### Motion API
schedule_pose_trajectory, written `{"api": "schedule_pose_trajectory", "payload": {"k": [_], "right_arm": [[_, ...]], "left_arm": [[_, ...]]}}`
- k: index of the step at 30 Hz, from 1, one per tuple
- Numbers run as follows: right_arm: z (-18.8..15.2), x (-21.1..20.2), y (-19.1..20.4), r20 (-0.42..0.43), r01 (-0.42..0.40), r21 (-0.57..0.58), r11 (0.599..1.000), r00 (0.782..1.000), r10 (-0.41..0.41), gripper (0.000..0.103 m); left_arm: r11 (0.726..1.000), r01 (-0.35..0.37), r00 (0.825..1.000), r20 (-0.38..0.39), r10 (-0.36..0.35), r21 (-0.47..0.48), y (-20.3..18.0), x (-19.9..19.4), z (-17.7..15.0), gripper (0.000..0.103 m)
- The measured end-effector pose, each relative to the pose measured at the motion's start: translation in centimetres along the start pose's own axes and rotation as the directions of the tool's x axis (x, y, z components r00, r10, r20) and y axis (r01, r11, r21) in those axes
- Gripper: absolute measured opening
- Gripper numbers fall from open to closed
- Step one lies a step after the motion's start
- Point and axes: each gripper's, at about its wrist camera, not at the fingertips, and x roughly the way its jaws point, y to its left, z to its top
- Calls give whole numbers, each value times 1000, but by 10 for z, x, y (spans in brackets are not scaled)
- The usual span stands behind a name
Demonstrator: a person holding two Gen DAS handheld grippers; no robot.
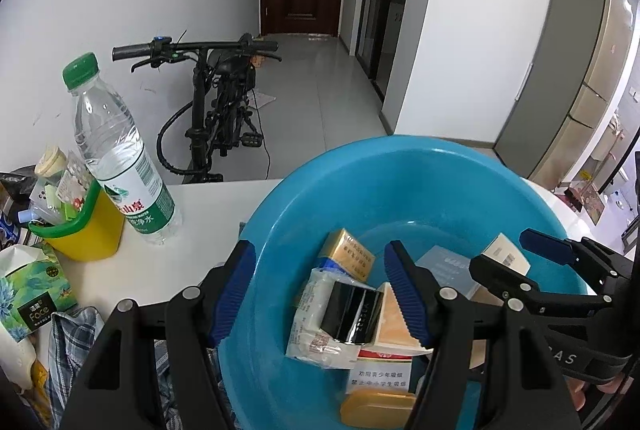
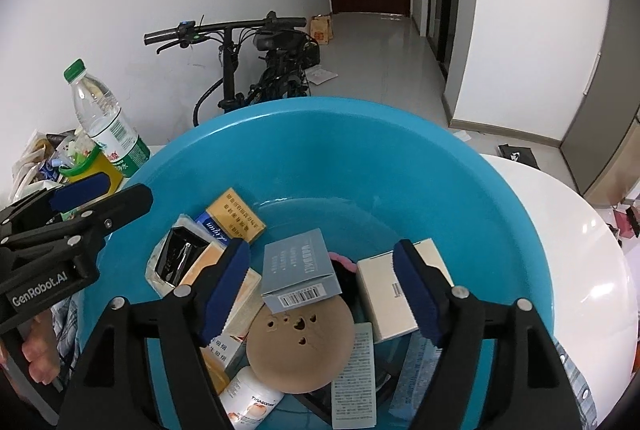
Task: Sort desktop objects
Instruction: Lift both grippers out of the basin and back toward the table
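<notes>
A blue plastic basin (image 1: 400, 174) (image 2: 360, 150) on the white table holds several small things. Among them are a gold cigarette box (image 1: 350, 254) (image 2: 236, 216), a shiny black box (image 1: 352, 314) (image 2: 178, 258), a grey-blue carton (image 2: 298, 272), a tan round disc (image 2: 300, 346) and a cream box (image 2: 380, 294). My left gripper (image 1: 320, 294) (image 2: 108, 196) stands open astride the basin's left rim, above the black box. My right gripper (image 2: 320, 294) (image 1: 508, 254) hangs open over the grey-blue carton and the disc, pressing on nothing.
Left of the basin stand a green-capped water bottle (image 1: 120, 158) (image 2: 108, 122) and a yellow-and-green cup (image 1: 80, 226) stuffed with packets. A tissue pack (image 1: 28, 286) and checked cloth (image 1: 68, 342) lie at the near left. A bicycle (image 1: 216, 102) stands behind the table (image 1: 192, 206).
</notes>
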Motion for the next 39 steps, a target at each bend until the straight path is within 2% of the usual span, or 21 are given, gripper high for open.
{"api": "schedule_pose_trajectory", "payload": {"k": [1, 3, 5, 6, 7, 8, 10, 11, 12, 14, 17, 22, 26, 28, 30, 35, 37, 39], "right_arm": [[1, -3, 0, 15, 14, 4, 1000, 1000, -15, 73], [2, -12, -2, 58, 45, 20, 999, 997, -46, 73], [4, -22, -3, 101, 85, 47, 995, 991, -89, 73], [5, -30, -5, 133, 107, 60, 992, 984, -114, 73], [6, -41, -5, 181, 123, 67, 990, 974, -133, 75], [6, -51, -6, 229, 135, 72, 988, 962, -148, 79], [5, -76, -4, 350, 163, 79, 984, 919, -180, 99], [3, -89, -2, 415, 175, 82, 981, 889, -194, 103], [2, -100, -1, 468, 186, 85, 979, 860, -204, 103], [1, -117, 3, 519, 206, 85, 975, 826, -220, 103], [0, -134, 6, 549, 223, 85, 971, 802, -233, 103], [2, -149, 5, 554, 202, 116, 972, 799, -232, 103], [1, -161, 7, 561, 207, 120, 971, 793, -239, 103], [-2, -167, 7, 571, 204, 122, 971, 786, -237, 103], [-5, -175, 9, 588, 190, 116, 975, 778, -222, 103], [-16, -202, 21, 647, 183, 107, 977, 733, -209, 103], [-21, -214, 26, 672, 174, 105, 979, 713, -199, 103], [-24, -227, 29, 693, 168, 104, 980, 695, -192, 103]], "left_arm": [[1000, -18, 1000, 23, 18, -2, -1, -3, 0, 69], [996, -86, 989, 117, 86, -4, -4, -17, 0, 69], [994, -107, 975, 197, 105, 0, -6, -32, 1, 70], [994, -111, 968, 225, 108, 1, -6, -38, 1, 77], [994, -112, 956, 274, 106, 8, -8, -48, 0, 88], [994, -106, 935, 342, 93, 18, -10, -60, -2, 91], [995, -88, 887, 459, 58, 44, -14, -80, -7, 97], [995, -86, 860, 508, 49, 49, -16, -90, -10, 103], [995, -84, 842, 537, 45, 48, -17, -97, -11, 103], [998, -57, 816, 577, 29, 30, -16, -110, -14, 103], [1000, -19, 817, 577, 9, 10, -12, -119, -12, 103], [999, -48, 807, 589, 47, -15, -6, -138, -14, 103], [1000, -16, 800, 600, 16, -5, -6, -158, -18, 103], [1000, -22, 799, 601, 26, -13, -7, -168, -21, 103], [1000, -24, 789, 614, 26, -11, -9, -182, -25, 103], [1000, 5, 741, 671, 6, -15, -8, -224, -41, 103], [1000, 14, 733, 680, -8, -3, -10, -239, -45, 103], [1000, 16, 735, 678, -29, 24, -13, -253, -49, 103]]}}
